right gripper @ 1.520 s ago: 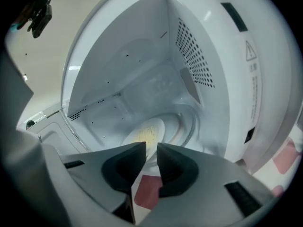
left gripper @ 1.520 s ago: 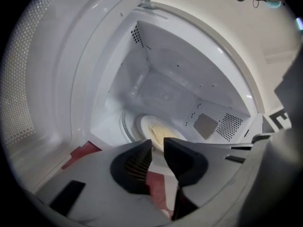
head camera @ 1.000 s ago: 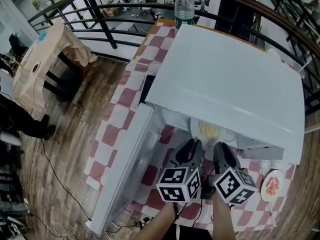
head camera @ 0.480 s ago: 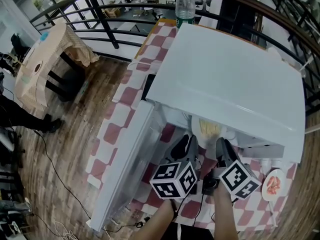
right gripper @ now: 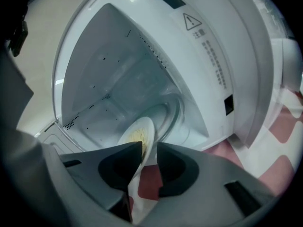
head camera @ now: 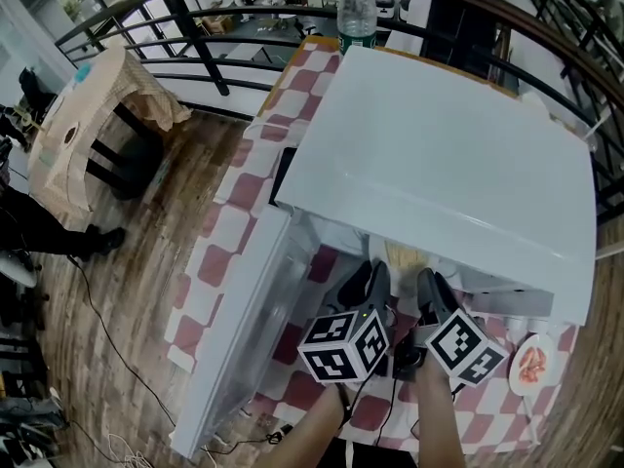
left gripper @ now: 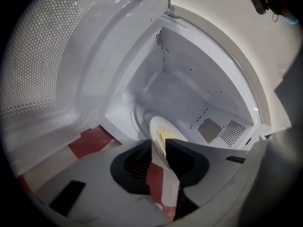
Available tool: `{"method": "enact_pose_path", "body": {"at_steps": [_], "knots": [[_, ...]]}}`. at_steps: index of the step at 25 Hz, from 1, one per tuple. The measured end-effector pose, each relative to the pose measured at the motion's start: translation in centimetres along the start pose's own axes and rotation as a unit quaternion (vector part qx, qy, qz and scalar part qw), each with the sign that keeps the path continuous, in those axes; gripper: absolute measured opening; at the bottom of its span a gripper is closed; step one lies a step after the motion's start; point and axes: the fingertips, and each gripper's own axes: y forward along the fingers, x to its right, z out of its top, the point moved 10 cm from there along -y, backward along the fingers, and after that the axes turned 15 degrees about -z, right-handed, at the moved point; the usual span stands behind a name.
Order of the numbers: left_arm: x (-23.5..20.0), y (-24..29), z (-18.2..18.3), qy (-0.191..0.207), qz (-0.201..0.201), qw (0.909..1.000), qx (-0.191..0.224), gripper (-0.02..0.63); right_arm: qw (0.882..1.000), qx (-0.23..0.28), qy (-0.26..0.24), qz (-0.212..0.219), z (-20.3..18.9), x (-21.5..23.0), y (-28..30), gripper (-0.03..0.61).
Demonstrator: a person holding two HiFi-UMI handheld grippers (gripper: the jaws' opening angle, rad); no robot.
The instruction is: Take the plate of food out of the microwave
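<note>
Head view: a boxy white microwave (head camera: 439, 154) stands on the red-and-white chequered table (head camera: 239, 222), and its door (head camera: 244, 330) is swung open toward the left edge. A white round plate (head camera: 408, 253) with yellow food (head camera: 409, 255) lies at the front of the cavity. The left gripper (head camera: 376, 273) and right gripper (head camera: 426, 279) both reach in at it. A small plate (head camera: 531, 362) with red pieces sits near the right edge, and a clear plastic bottle (head camera: 357, 8) stands at the far edge.

Left gripper view: the jaws are opening, with the plate's rim between them and seemingly not pinched.

Right gripper view: the jaws stand apart around the rim, which runs along one jaw only. Here alone a glass turntable (right gripper: 173, 115) shows under the plate.
</note>
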Motion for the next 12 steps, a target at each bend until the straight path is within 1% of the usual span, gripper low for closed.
{"method": "enact_pose_path", "body": {"at_steps": [6,10,12], "knots": [[-0.24,0.52,0.02,-0.003,-0.004,1.0,-0.007,0.112,1.0,-0.006,0.0,0.007,-0.09,-0.25,0.48,0.118],[-0.36,0.65,0.03,-0.006,-0.017,0.9998,-0.01,0.105,1.0,0.0,0.0,0.019,-0.13,-0.48,0.53,0.067],[-0.4,0.65,0.0,-0.005,-0.019,0.9998,-0.009,0.101,1.0,0.002,0.003,0.021,-0.25,-0.49,0.52,0.066]]}}
